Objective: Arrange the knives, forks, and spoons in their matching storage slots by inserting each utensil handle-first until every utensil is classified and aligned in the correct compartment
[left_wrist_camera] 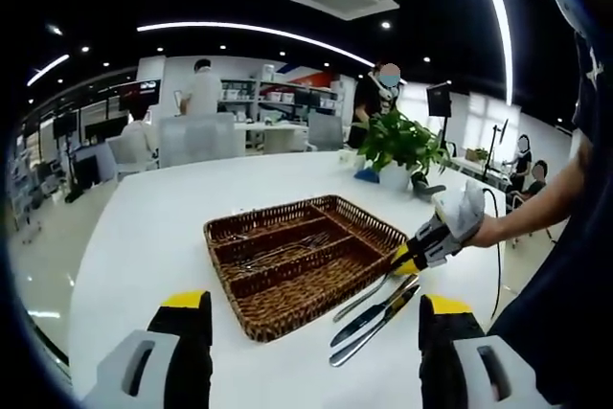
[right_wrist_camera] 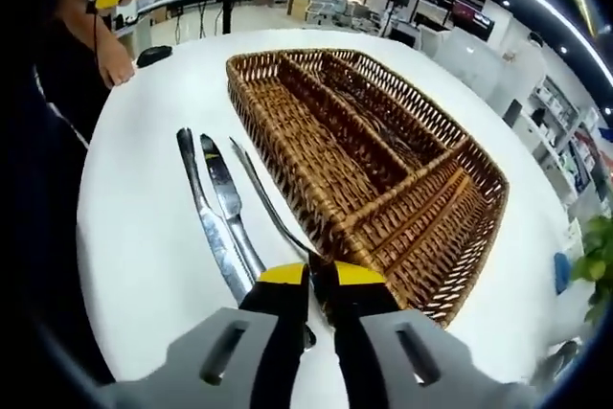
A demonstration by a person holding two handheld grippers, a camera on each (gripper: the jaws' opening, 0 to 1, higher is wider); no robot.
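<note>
brown woven wicker tray [right_wrist_camera: 383, 179], shiny metal knives [right_wrist_camera: 225, 213], smooth white table [right_wrist_camera: 134, 237]

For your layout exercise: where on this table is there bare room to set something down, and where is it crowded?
Free: the white table left of the wicker tray, and behind it toward the potted plant. Crowded: the strip right of the tray, where three utensils lie and the right gripper works.

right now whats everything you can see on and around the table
wicker tray: one, brown, compartmented, mid-table, cutlery inside
loose utensils: three, silver, on the table beside the tray
table: one, white
potted plant: one, green, far table edge
blue object: one, beside the plant
people: several, standing or seated in the background
right tool: yellow-tipped, jaws closed on one utensil's end
left tool: yellow-tipped, jaws apart, above the table
</note>
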